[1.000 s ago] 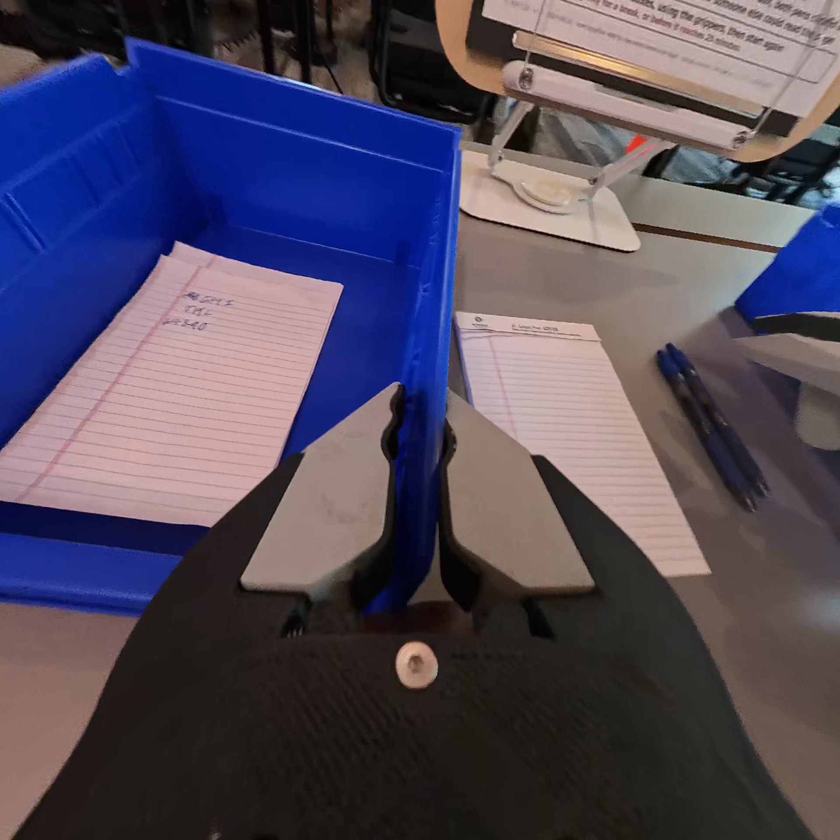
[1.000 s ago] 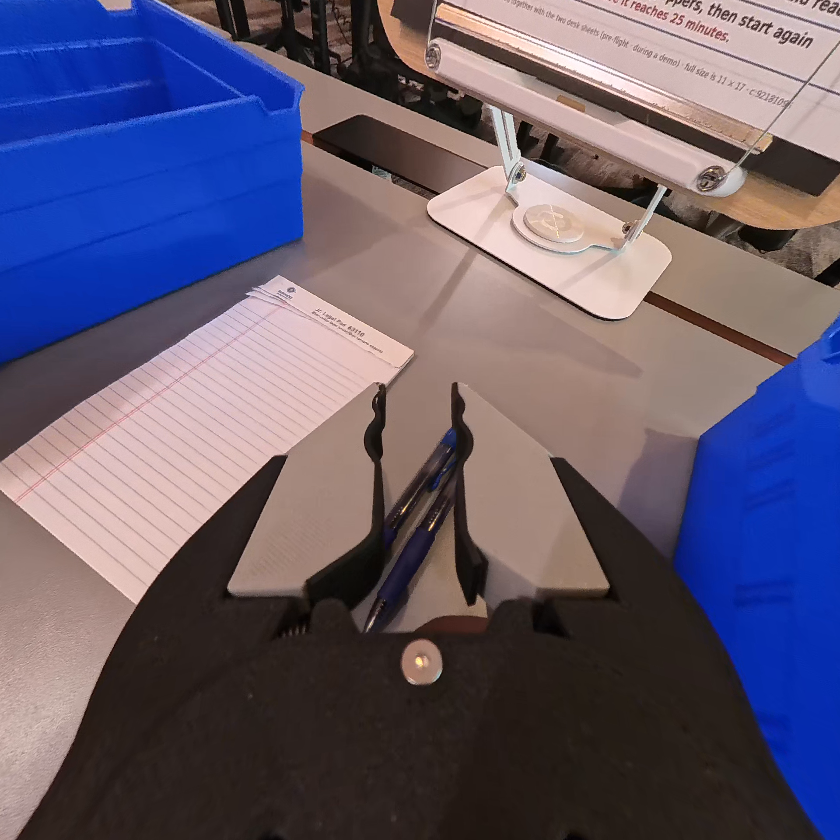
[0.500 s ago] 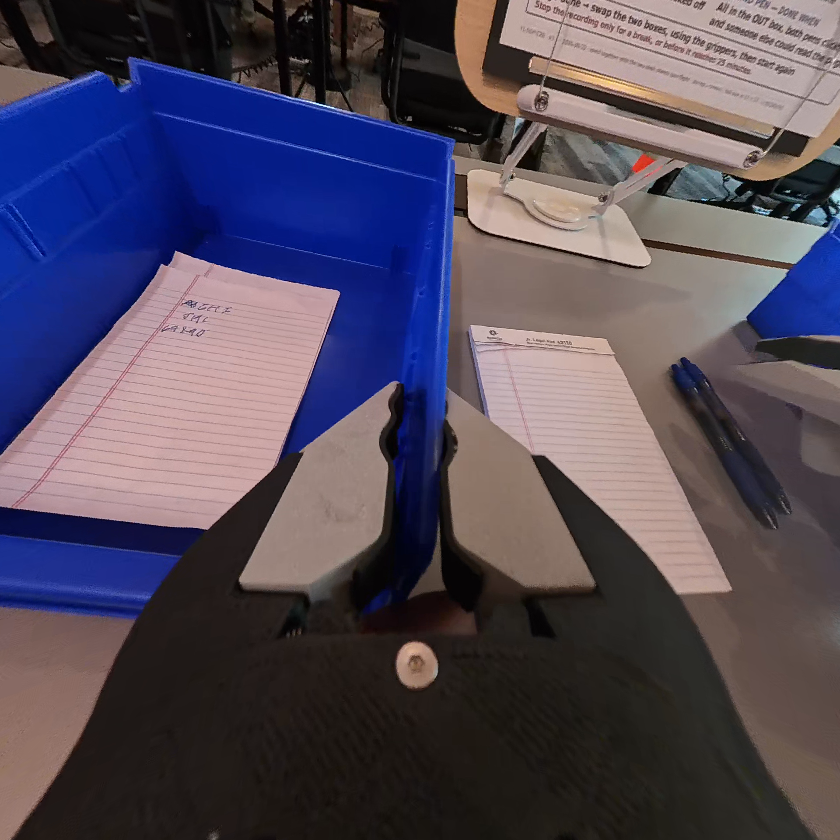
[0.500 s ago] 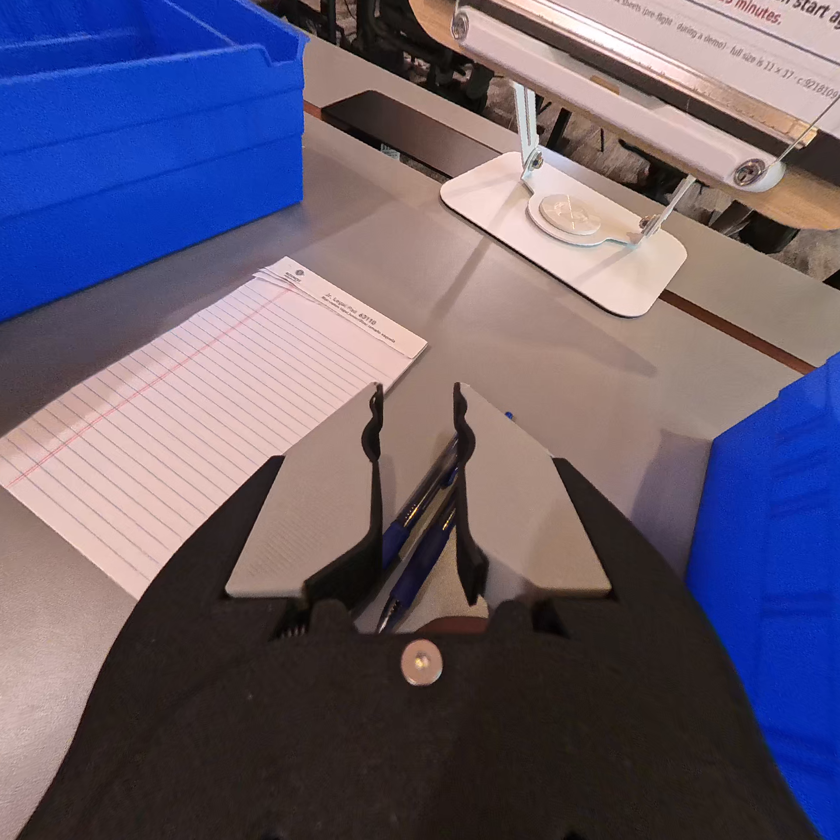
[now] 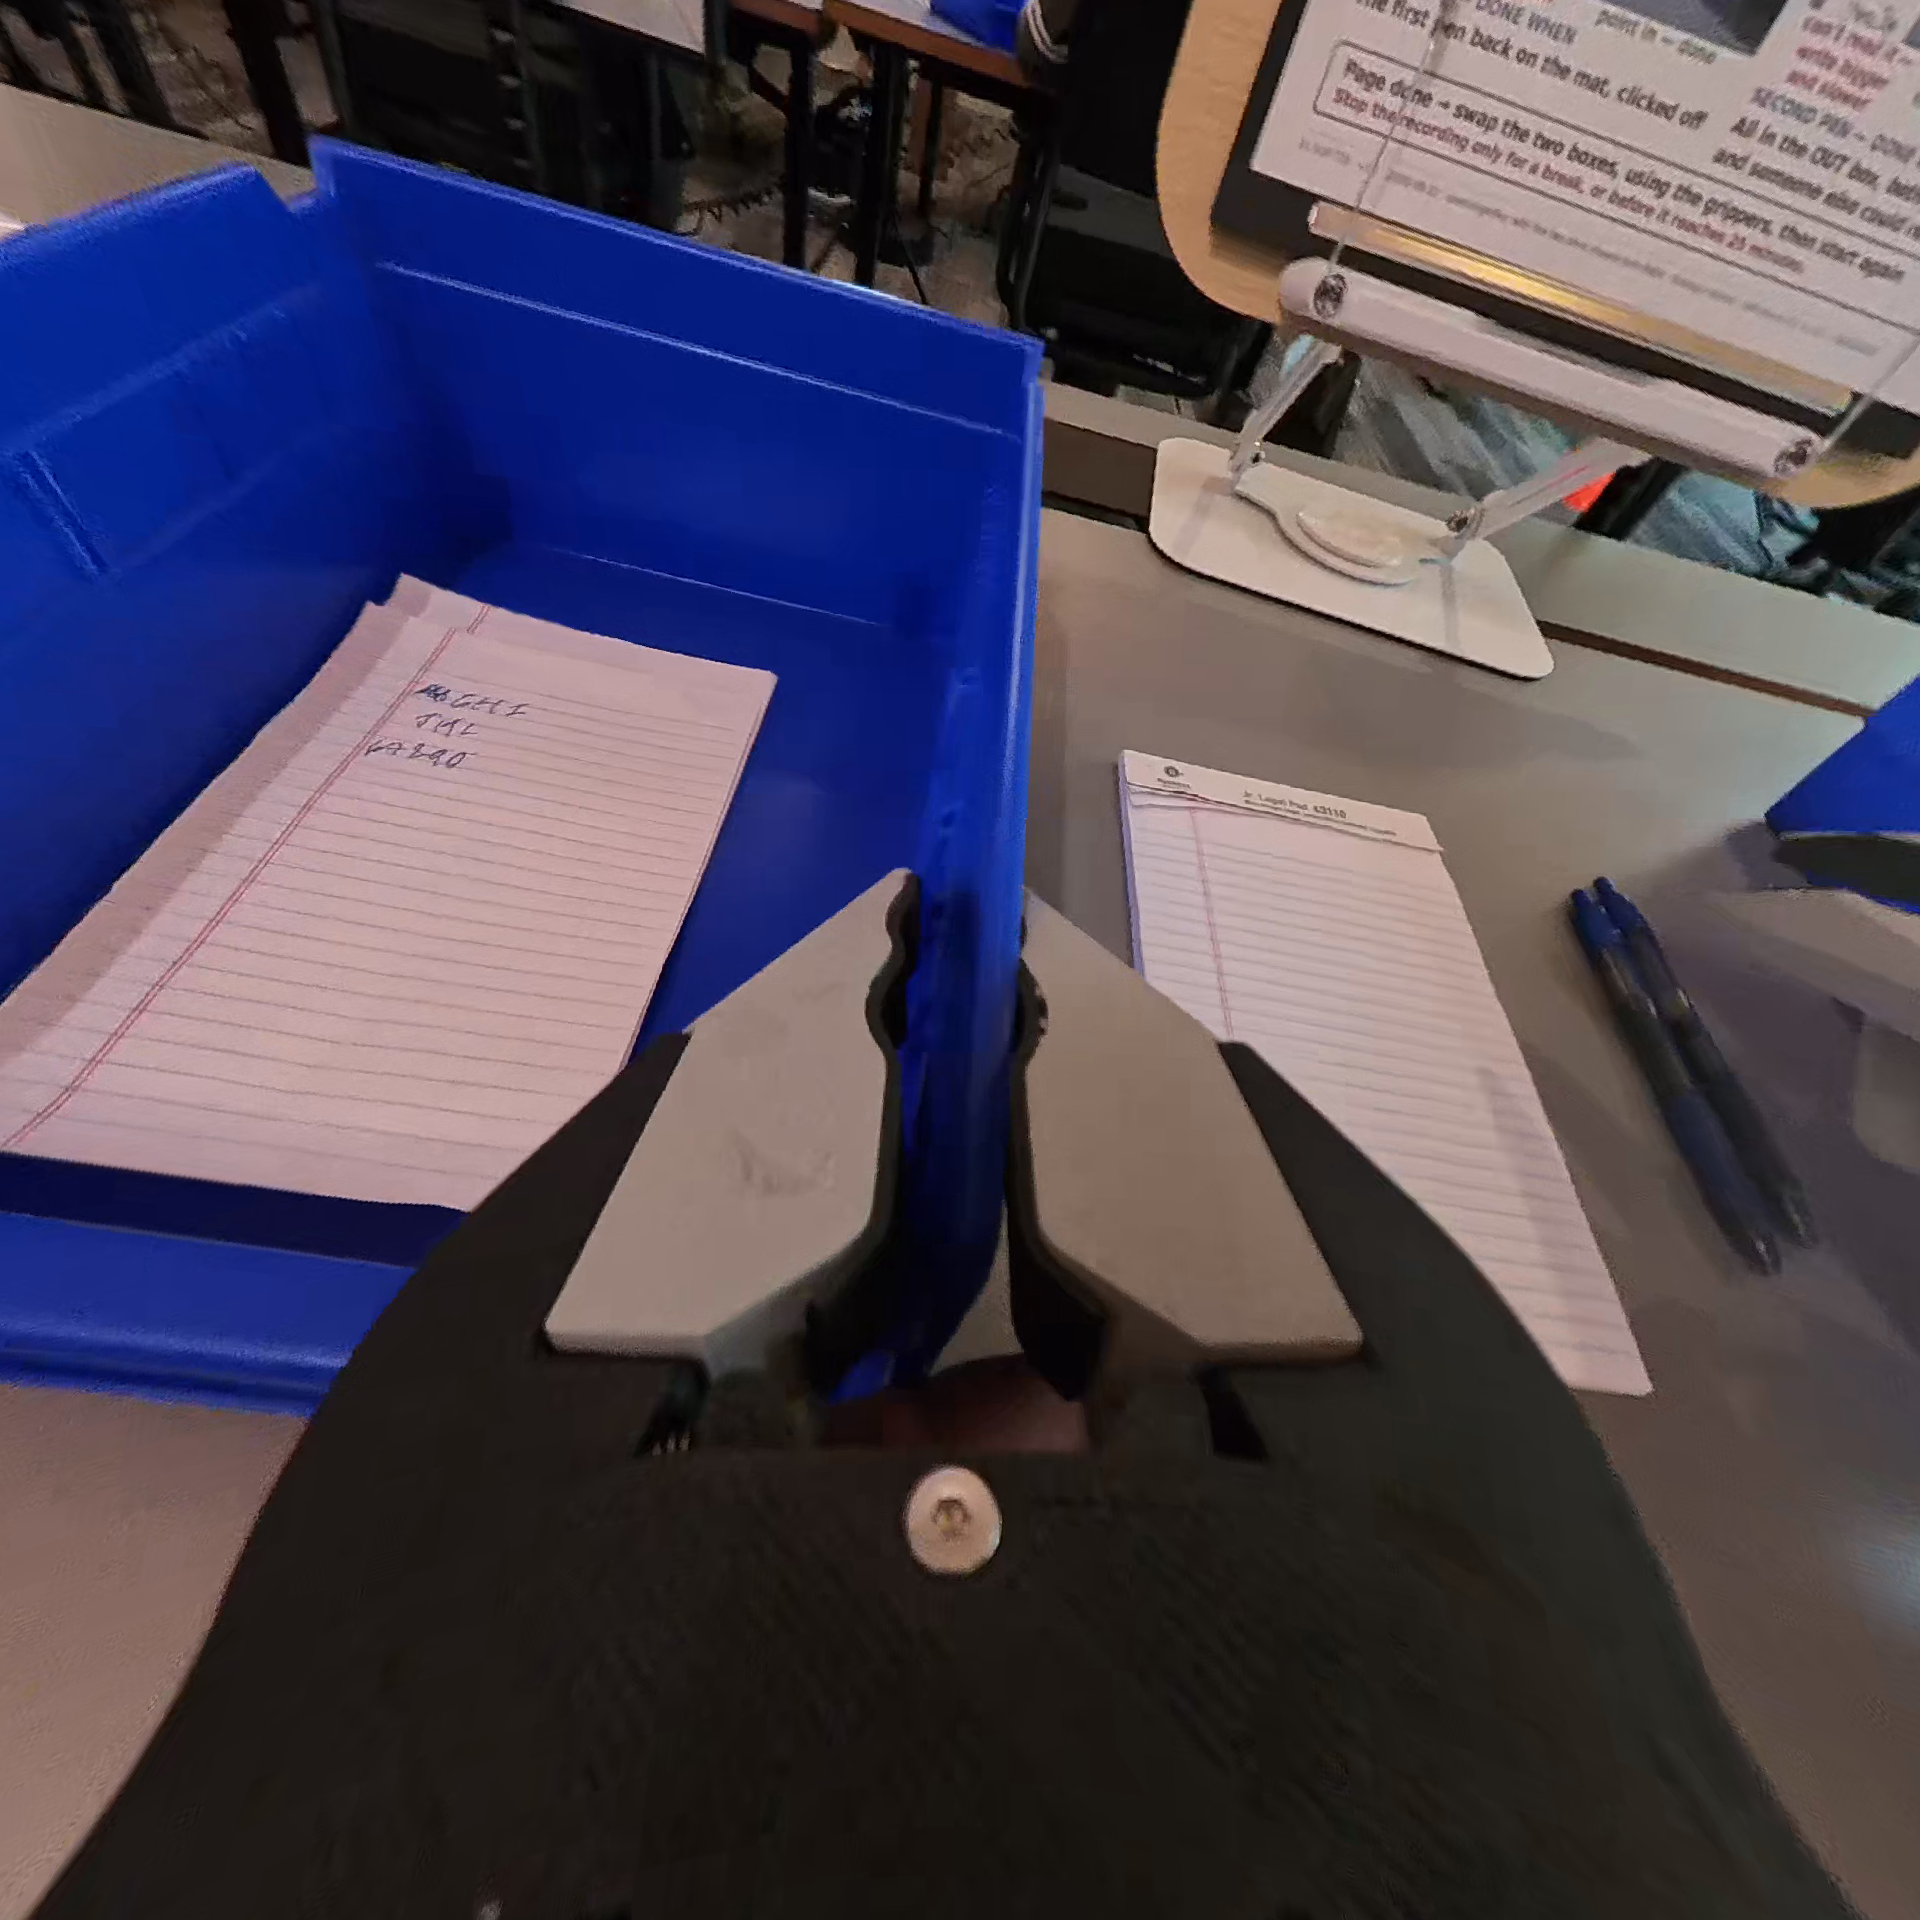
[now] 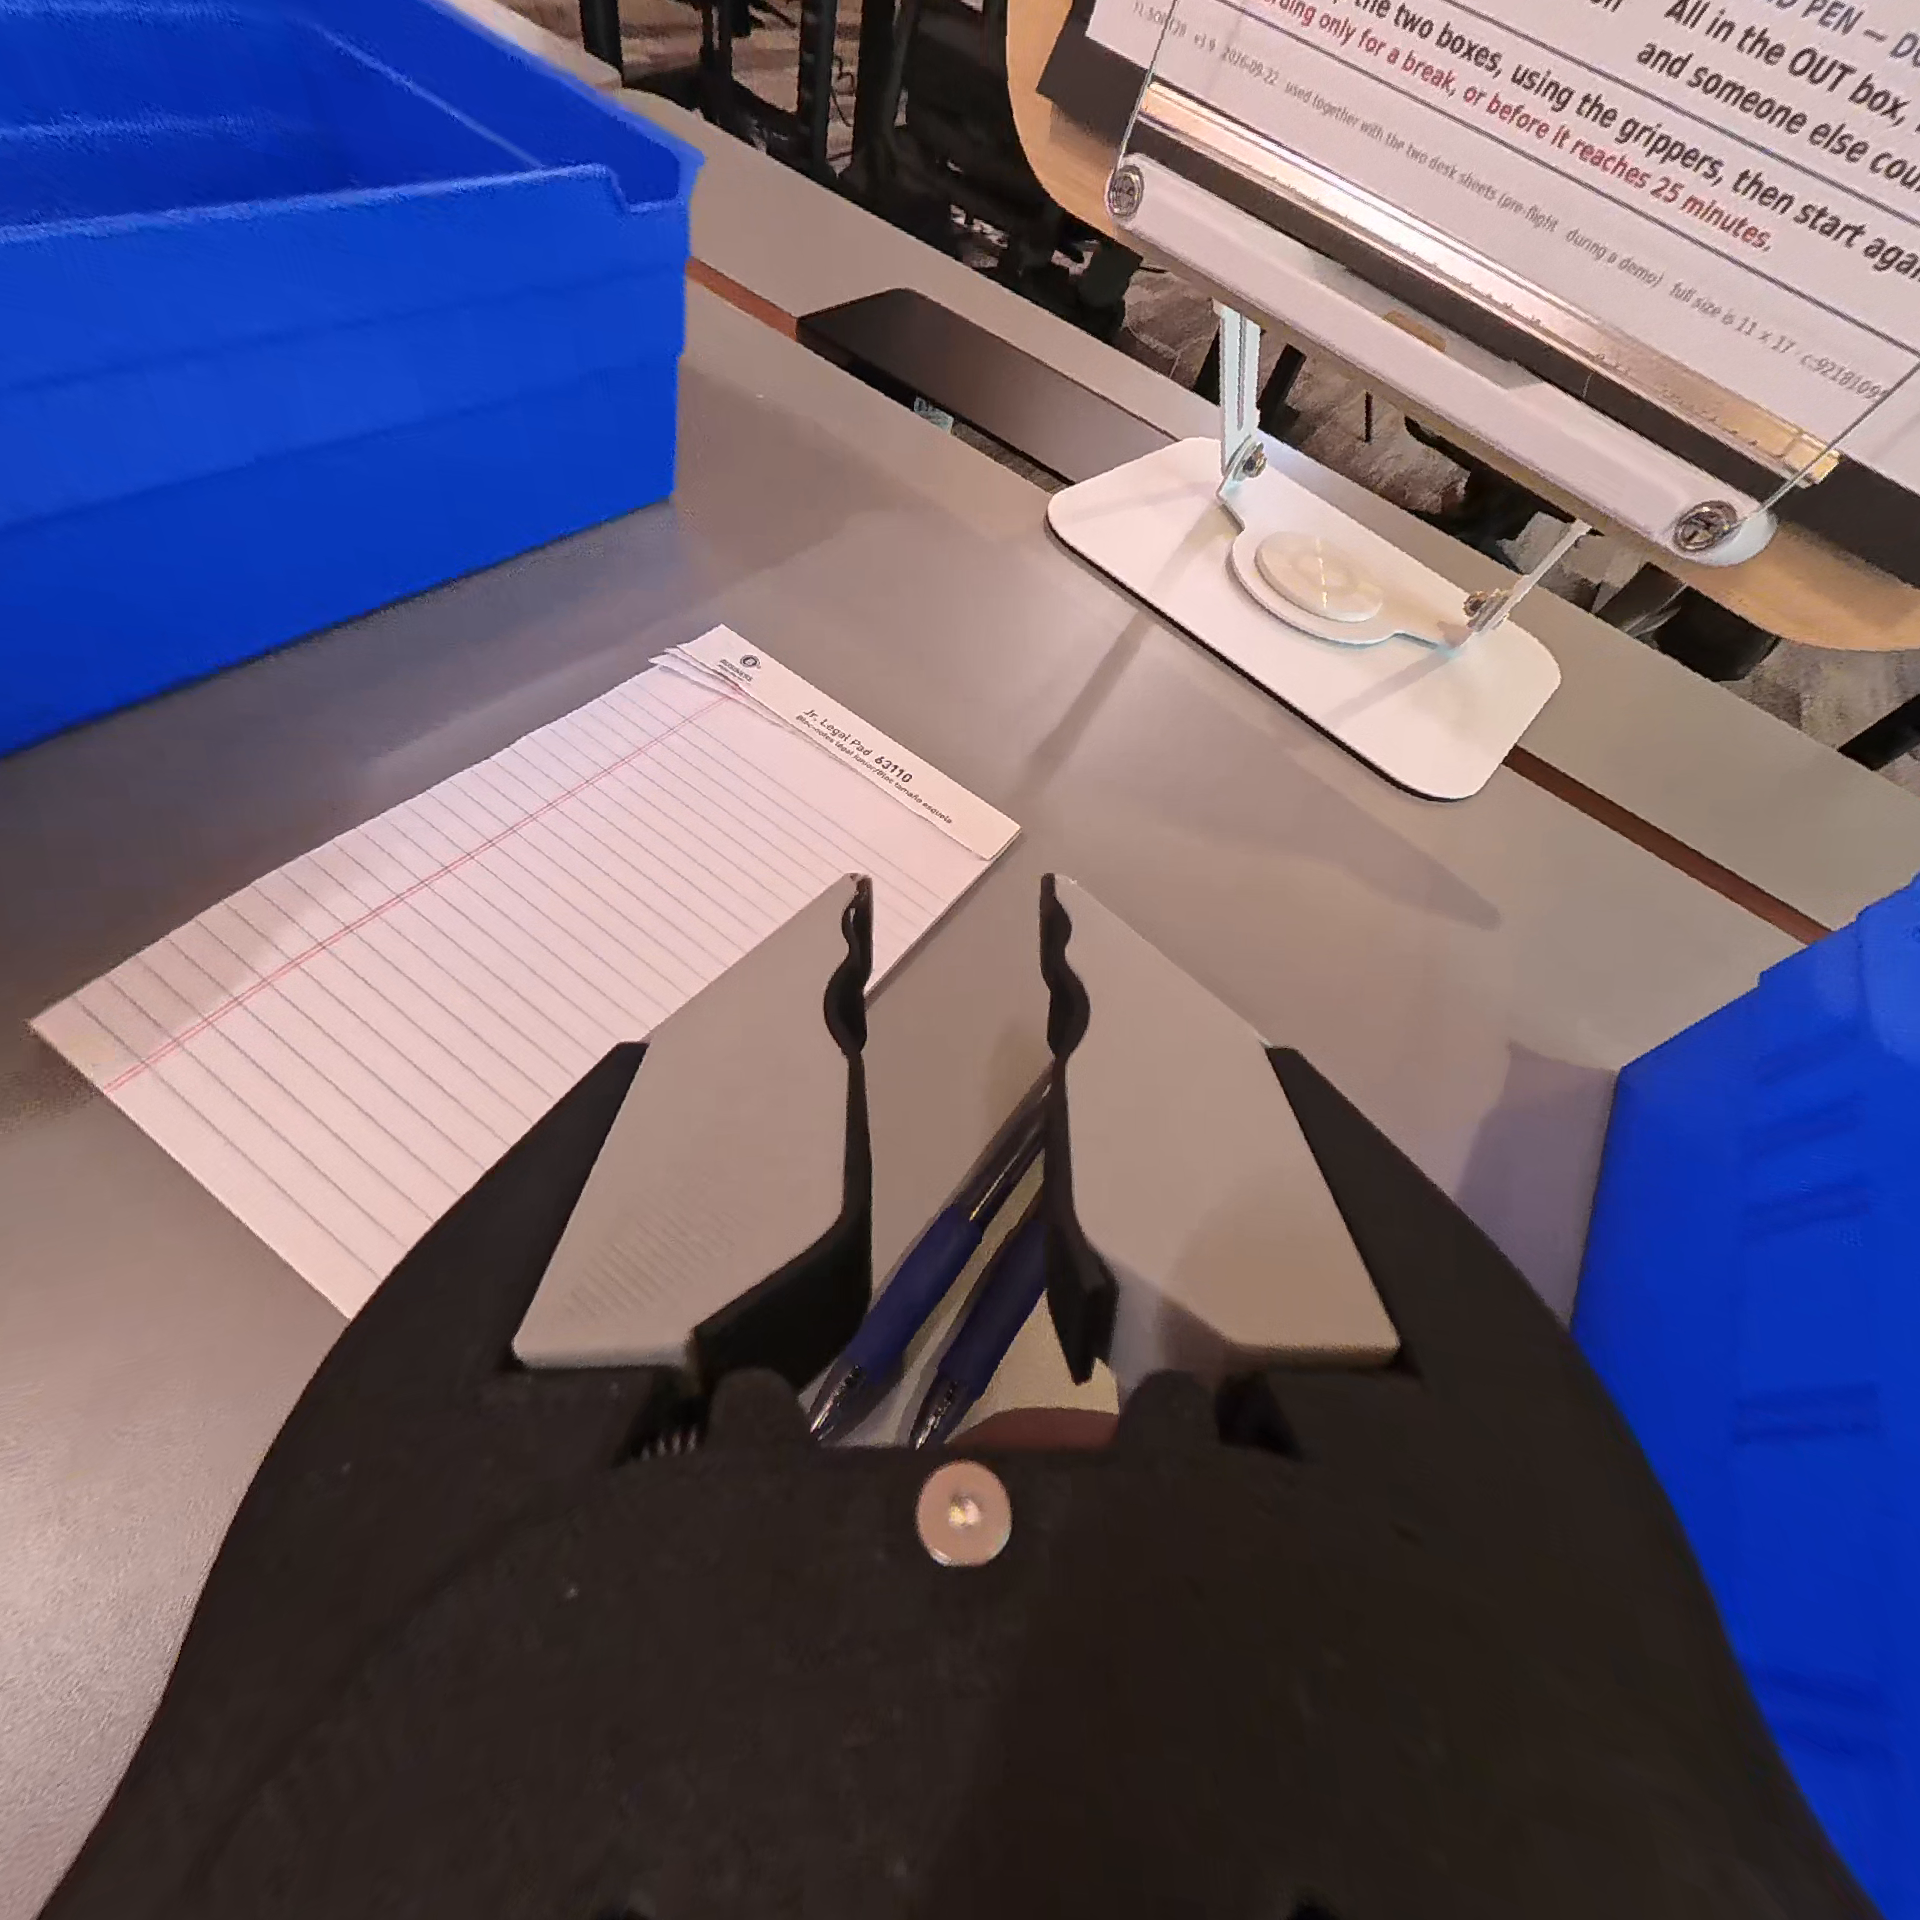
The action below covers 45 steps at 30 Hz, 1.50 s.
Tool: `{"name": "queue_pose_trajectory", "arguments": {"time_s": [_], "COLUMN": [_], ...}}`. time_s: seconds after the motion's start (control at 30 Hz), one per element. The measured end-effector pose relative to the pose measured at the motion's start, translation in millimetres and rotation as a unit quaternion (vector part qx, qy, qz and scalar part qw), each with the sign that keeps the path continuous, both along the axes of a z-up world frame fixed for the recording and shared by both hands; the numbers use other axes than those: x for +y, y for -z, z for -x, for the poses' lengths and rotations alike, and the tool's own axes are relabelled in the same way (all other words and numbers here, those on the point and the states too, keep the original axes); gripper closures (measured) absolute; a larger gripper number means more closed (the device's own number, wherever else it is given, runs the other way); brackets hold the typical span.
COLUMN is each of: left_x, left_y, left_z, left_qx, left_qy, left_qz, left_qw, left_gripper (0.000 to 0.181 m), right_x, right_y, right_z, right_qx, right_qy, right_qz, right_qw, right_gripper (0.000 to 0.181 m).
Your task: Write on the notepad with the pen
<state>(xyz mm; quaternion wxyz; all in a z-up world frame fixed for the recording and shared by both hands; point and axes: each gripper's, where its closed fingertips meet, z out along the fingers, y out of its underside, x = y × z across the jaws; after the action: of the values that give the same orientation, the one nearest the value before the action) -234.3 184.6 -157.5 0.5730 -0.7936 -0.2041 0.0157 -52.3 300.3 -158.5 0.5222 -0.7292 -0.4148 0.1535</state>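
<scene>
A white lined notepad (image 5: 1340, 1039) lies on the grey table, and it also shows in the right wrist view (image 6: 499, 935). Two blue pens (image 5: 1683, 1070) lie side by side to its right. My right gripper (image 6: 953, 888) is open and hovers low over the pens (image 6: 935, 1278), which show between its fingers near the base. I cannot tell whether it touches them. My left gripper (image 5: 966, 909) is shut on the right wall of a blue bin (image 5: 675, 416). The right gripper shows blurred at the left wrist view's right edge (image 5: 1860, 935).
Loose lined sheets (image 5: 364, 914) with handwriting lie inside the bin. A white document stand (image 6: 1309, 613) holding a printed sheet is at the back of the table. A second blue bin (image 6: 1766, 1351) stands close on the right. The left bin (image 6: 312, 312) is beyond the notepad. The gap from one gripper's tips to the other's is roughly 20 cm.
My right gripper has moved forward over the pens, so they now show nearer its base. My left gripper keeps its hold on the bin wall, and the gap between bin and notepad looks wider.
</scene>
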Motion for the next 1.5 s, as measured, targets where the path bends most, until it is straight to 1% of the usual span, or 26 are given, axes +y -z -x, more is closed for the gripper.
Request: {"name": "queue_pose_trajectory", "arguments": {"time_s": [0.07, 0.17, 0.23, 0.27, 0.33, 0.37, 0.43, 0.5, 0.53, 0.57, 0.6, 0.67, 0.73, 0.8, 0.9, 0.97, 1.03, 1.1, 1.17, 1.23, 1.3, 1.37, 1.5], "left_x": [0, 4, 1, -2, -12, -18, -26, -31, -31, -31, -28, -16, 4, 27, 63, 84, 98, 103, 101, 96, 96, 100, 102], "left_y": [-1, -6, -10, -14, -32, -43, -64, -77, -79, -77, -73, -66, -57, -42, -18, -5, 1, -2, -4, -5, 2, 6, 2], "left_z": [-3, -18, -23, -23, -19, -20, -31, -52, -67, -83, -96, -115, -130, -150, -171, -175, -174, -169, -158, -153, -147, -139, -134], "left_qx": [-0.013, -0.068, -0.079, -0.081, -0.076, -0.074, -0.065, -0.050, -0.034, -0.012, 0.017, 0.089, 0.145, 0.161, 0.146, 0.157, 0.177, 0.203, 0.230, 0.185, 0.142, 0.124, 0.092], "left_qy": [-0.012, 0.020, 0.046, 0.058, 0.078, 0.096, 0.160, 0.233, 0.272, 0.310, 0.335, 0.353, 0.358, 0.381, 0.407, 0.409, 0.401, 0.391, 0.381, 0.387, 0.392, 0.382, 0.383], "left_qz": [-0.011, -0.041, -0.048, -0.059, -0.100, -0.120, -0.146, -0.137, -0.117, -0.089, -0.062, -0.027, -0.002, 0.032, 0.064, 0.070, 0.063, 0.046, 0.045, 0.029, 0.046, 0.061, 0.046], "left_qw": [1.000, 0.997, 0.995, 0.993, 0.989, 0.985, 0.974, 0.962, 0.955, 0.946, 0.940, 0.931, 0.922, 0.910, 0.899, 0.896, 0.896, 0.896, 0.895, 0.903, 0.908, 0.914, 0.918], "left_gripper": [0.166, 0.154, 0.151, 0.152, 0.153, 0.154, 0.161, 0.162, 0.161, 0.155, 0.151, 0.146, 0.146, 0.146, 0.146, 0.146, 0.146, 0.146, 0.148, 0.155, 0.155, 0.152, 0.153], "right_x": [2, 4, 5, 6, 6, 6, 7, 7, 8, 9, 11, 12, 12, 11, 13, 14, 17, 20, 23, 24, 21, 17, 12], "right_y": [1, 5, 7, 7, 7, 8, 10, 12, 11, 11, 10, 10, 7, 6, 9, 11, 11, 10, 10, 11, 15, 18, 17], "right_z": [-1, -3, -4, -4, -4, -4, -5, -4, -5, -6, -7, -10, -11, -12, -15, -18, -21, -24, -26, -24, -19, -15, -11], "right_qx": [0.005, 0.009, 0.011, 0.012, 0.015, 0.016, 0.019, 0.022, 0.024, 0.025, 0.027, 0.033, 0.042, 0.046, 0.045, 0.049, 0.049, 0.047, 0.043, 0.039, 0.030, 0.023, 0.029], "right_qy": [0.003, 0.005, 0.005, 0.006, 0.004, 0.003, 0.003, 0.000, 0.001, 0.004, 0.007, 0.010, 0.009, 0.005, 0.005, 0.006, 0.006, 0.011, 0.023, 0.025, 0.019, 0.011, -0.005], "right_qz": [0.007, 0.023, 0.032, 0.032, 0.036, 0.041, 0.053, 0.062, 0.061, 0.059, 0.059, 0.064, 0.068, 0.067, 0.074, 0.081, 0.079, 0.071, 0.058, 0.048, 0.047, 0.049, 0.044], "right_qw": [1.000, 1.000, 0.999, 0.999, 0.999, 0.999, 0.998, 0.998, 0.998, 0.998, 0.998, 0.997, 0.997, 0.997, 0.996, 0.996, 0.996, 0.996, 0.997, 0.998, 0.998, 0.999, 0.999], "right_gripper": [0.153, 0.152, 0.151, 0.151, 0.150, 0.149, 0.149, 0.149, 0.149, 0.149, 0.149, 0.149, 0.149, 0.148, 0.146, 0.137, 0.131, 0.131, 0.133, 0.134, 0.135, 0.135, 0.135]}}
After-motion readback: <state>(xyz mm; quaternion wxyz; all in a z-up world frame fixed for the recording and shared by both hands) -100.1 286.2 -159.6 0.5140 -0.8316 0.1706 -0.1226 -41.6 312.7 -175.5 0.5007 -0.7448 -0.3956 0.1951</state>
